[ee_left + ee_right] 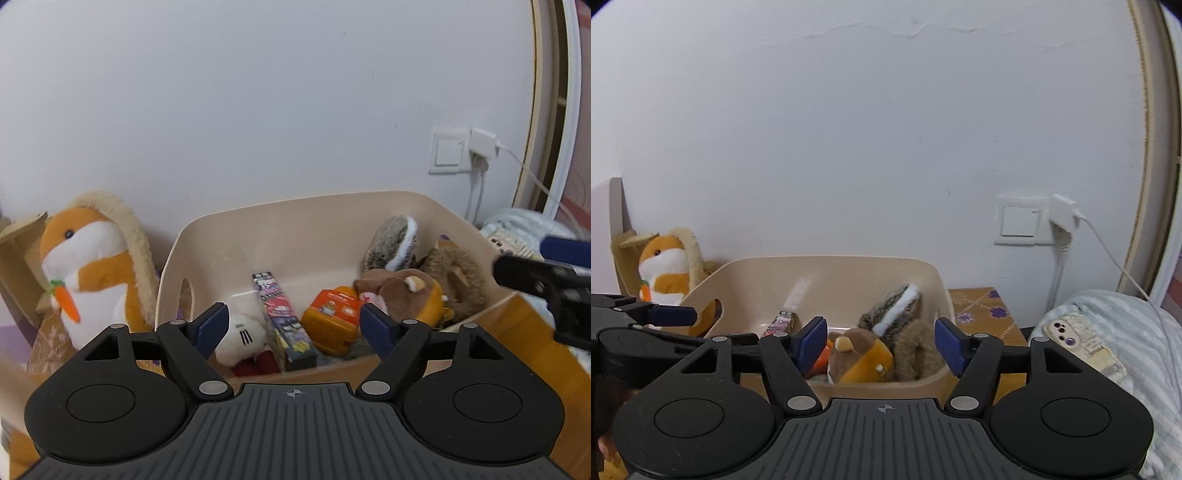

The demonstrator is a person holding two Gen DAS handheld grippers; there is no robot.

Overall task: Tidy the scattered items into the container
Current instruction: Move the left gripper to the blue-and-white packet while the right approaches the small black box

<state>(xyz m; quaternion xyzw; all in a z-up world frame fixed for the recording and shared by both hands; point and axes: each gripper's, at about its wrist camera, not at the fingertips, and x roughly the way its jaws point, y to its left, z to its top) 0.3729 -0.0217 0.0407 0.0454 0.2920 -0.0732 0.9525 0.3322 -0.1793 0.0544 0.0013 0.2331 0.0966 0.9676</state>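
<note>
- Both my grippers, left gripper [293, 326] and right gripper [881, 341], hang empty with jaws spread.
- Inside the beige tub [295, 218] I see a squirrel plush [905, 332], card box [282, 321], orange case [332, 321].
- Beside the tub's left wall stands my hamster plush [88, 266].

White wall [849, 129], wall switch [1019, 220], striped bedding [1108, 325]

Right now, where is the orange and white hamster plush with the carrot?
The hamster plush stands upright outside the beige bin, against the wall just beyond its left side; both wrist views show it at far left.
</note>
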